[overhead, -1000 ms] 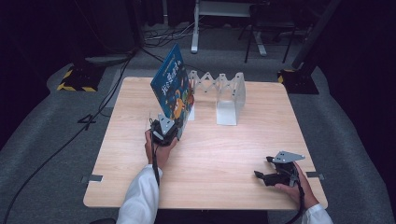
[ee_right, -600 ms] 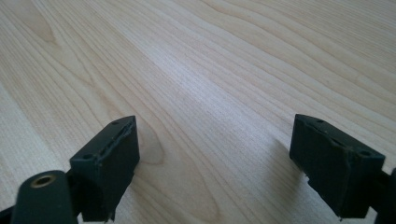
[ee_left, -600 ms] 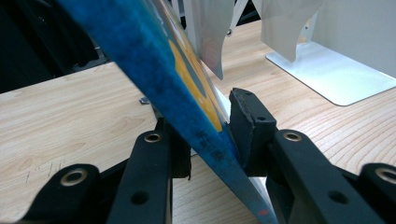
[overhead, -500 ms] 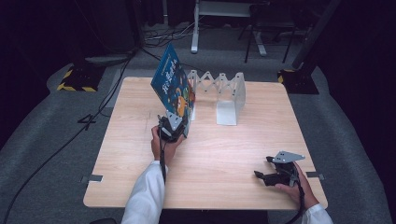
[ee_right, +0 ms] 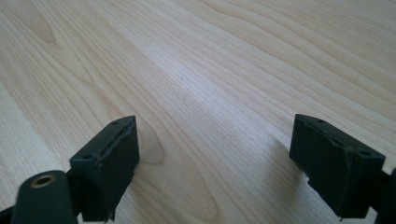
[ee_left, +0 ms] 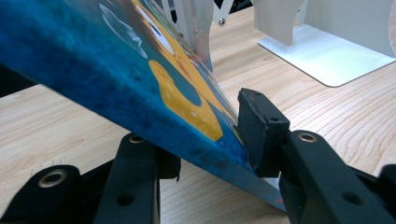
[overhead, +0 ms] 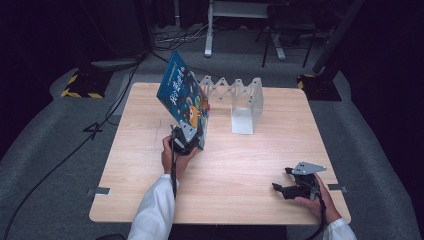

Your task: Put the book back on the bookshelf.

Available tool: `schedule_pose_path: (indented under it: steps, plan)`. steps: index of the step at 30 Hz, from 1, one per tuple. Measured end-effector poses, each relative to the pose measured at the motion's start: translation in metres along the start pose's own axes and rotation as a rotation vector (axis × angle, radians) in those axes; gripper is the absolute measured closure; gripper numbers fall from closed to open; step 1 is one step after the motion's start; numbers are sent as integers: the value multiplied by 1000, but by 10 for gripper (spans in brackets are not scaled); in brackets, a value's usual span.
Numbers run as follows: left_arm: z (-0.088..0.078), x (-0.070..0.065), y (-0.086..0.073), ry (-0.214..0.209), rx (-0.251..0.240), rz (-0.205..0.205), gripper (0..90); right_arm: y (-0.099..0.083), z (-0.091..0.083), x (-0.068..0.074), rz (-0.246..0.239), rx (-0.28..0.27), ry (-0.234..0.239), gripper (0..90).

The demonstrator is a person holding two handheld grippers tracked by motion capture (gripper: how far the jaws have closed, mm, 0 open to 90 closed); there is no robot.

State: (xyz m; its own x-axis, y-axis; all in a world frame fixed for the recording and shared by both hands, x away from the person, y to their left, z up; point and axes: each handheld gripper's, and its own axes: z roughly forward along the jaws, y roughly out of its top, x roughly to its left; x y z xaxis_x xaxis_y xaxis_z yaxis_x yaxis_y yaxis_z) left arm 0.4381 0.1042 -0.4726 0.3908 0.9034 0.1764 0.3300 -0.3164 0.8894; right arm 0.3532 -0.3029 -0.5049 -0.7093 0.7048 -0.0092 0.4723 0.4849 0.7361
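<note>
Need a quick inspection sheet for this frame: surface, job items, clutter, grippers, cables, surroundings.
Surface: light wooden table, bare in front of the right gripper.
Job's things: blue picture book tilted on its lower edge, leaning toward the white zigzag book rack; white bookend at the rack's right end.
Clutter: nothing seen.
Grippers: left gripper at the book's lower corner, its jaws have just been opening, book edge between the fingers, which stand off the cover. Right gripper resting low near the table's front right, jaws open, nothing between them.
Cables: one trails down each sleeve; more on the floor at left.
Surroundings: grey carpet, dark room, stand legs behind the table.
</note>
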Motion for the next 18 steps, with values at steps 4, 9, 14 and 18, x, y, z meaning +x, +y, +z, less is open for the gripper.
schedule_pose_path:
  steps: [4, 9, 14, 18]
  plan:
    - [-2, -1, 0, 2, 8, 19, 598, 0, 0, 0, 0, 0, 0, 162]
    - [-6, -1, -2, -15, 9, 37, 572, 0, 0, 0, 0, 0, 0, 161]
    - [-11, 2, -1, -26, 9, 52, 564, 0, 0, 0, 1, -1, -1, 161]
    - [-13, 3, 1, -23, 8, 55, 563, 0, 0, 0, 1, -1, -1, 161]
